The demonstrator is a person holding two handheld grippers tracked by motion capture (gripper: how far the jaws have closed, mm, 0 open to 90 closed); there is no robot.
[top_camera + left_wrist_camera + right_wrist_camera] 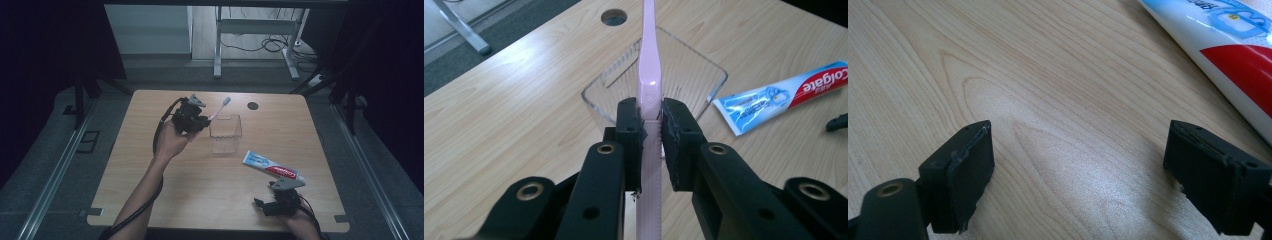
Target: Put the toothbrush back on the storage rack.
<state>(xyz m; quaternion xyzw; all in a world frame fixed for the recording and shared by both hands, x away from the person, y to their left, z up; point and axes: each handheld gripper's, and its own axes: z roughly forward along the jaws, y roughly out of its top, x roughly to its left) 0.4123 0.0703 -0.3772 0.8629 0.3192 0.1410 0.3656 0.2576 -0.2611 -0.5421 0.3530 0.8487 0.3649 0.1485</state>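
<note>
Pinching pink toothbrush handle between jaws, above clear cup

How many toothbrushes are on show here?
1. The pink toothbrush is clamped in the left gripper, held above the table beside the clear container, head up. None lies on the table.

Left gripper clamped, right gripper agape
</note>
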